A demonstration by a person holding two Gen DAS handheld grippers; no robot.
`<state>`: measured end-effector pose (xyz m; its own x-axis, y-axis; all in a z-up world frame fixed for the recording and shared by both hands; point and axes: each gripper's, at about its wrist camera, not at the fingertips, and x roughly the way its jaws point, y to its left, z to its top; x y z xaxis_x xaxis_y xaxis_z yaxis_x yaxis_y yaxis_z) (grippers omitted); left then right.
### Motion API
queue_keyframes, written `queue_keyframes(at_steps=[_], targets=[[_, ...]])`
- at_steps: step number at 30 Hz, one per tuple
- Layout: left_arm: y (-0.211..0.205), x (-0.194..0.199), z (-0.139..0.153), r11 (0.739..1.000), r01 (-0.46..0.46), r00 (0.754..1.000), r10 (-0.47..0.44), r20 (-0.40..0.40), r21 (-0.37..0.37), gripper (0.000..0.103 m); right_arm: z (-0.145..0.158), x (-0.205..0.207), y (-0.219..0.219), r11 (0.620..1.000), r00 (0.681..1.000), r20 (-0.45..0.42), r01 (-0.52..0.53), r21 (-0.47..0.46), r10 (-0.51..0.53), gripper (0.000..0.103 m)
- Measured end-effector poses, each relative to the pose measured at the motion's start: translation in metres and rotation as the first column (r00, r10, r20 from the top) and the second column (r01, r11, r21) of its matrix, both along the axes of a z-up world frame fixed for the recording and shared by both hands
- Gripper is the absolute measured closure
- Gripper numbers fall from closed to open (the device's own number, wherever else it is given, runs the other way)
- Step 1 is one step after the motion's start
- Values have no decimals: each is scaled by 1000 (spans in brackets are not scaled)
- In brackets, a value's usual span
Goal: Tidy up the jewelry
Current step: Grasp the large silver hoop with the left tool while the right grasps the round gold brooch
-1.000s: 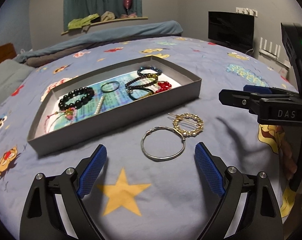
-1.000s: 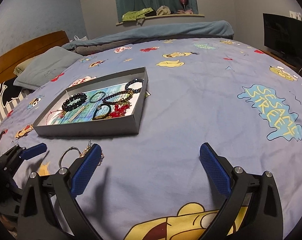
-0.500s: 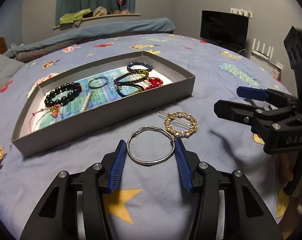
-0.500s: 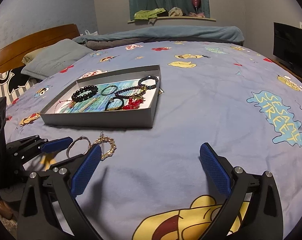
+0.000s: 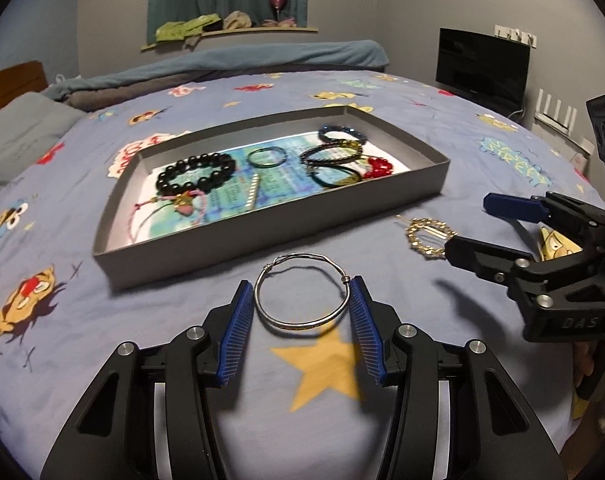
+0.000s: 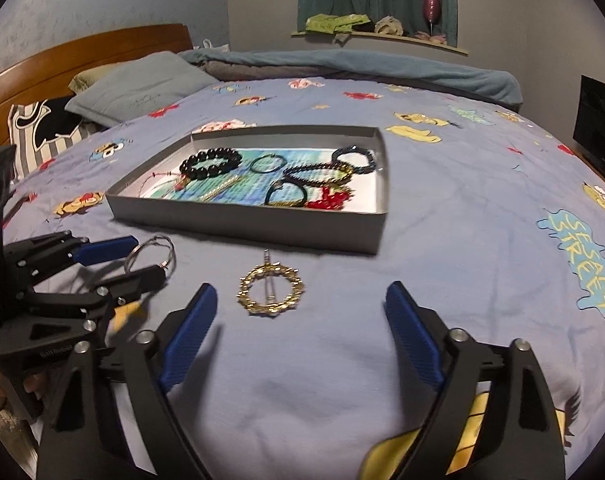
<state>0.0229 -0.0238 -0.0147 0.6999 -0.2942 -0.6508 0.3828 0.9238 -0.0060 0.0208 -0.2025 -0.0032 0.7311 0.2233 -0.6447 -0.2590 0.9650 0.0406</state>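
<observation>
A silver bangle (image 5: 298, 324) sits between the blue pads of my left gripper (image 5: 300, 290), which is shut on its two sides, just in front of the grey tray (image 5: 262, 248). In the right wrist view the same bangle (image 6: 152, 239) stands tilted in that gripper (image 6: 146, 256). A gold ring-shaped hair clip (image 6: 270, 310) lies flat on the blue bedsheet between the fingers of my right gripper (image 6: 300, 292). Its jaws are closing and the pads are still apart from the clip. From the left wrist view the clip (image 5: 426, 222) lies by the right gripper (image 5: 474, 226).
The tray (image 6: 242, 220) holds a black bead bracelet (image 5: 194, 172), red beads (image 5: 380, 166) and several other bracelets. Beyond it are a folded blanket (image 5: 262, 60), a pillow (image 6: 142, 88) and a wooden headboard (image 6: 82, 52). A dark screen (image 5: 482, 68) stands at the right.
My left gripper went from wide open to shut on the silver bangle, which has come away from the gold clip. The right gripper swung over the clip and its jaws narrowed.
</observation>
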Motion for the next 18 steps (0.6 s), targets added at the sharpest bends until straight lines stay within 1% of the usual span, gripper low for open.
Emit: queue_keyframes(at_steps=[3, 5, 8, 10, 11, 12, 13, 18], targets=[[5, 1, -2, 1000, -9, 1000, 9, -9, 5, 52, -4, 4, 8, 1000, 1000, -15, -6, -13, 5, 33], [8, 1, -3, 1000, -11, 1000, 11, -13, 4, 52, -7, 8, 13, 1000, 1000, -29, -12, -20, 11, 36], [10, 1, -3, 1000, -10, 1000, 10, -14, 5, 52, -10, 11, 21, 999, 999, -38, -17, -42, 16, 37], [11, 1, -3, 1000, -11, 1000, 11, -13, 7, 52, -12, 12, 26, 998, 999, -41, -24, -59, 21, 45], [12, 1, -3, 1000, -12, 1000, 12, -14, 6, 52, -13, 13, 27, 997, 999, -45, -24, -67, 21, 51], [12, 0, -3, 1000, -12, 1000, 12, -14, 5, 52, -13, 13, 28, 997, 999, -47, -24, -72, 21, 60], [14, 0, -2, 1000, -13, 1000, 13, -14, 3, 52, -14, 14, 28, 997, 999, -49, -26, -72, 23, 62], [19, -1, 2, 1000, -20, 1000, 20, -11, -14, 52, -9, 11, 24, 999, 999, -36, -23, -47, 21, 62]])
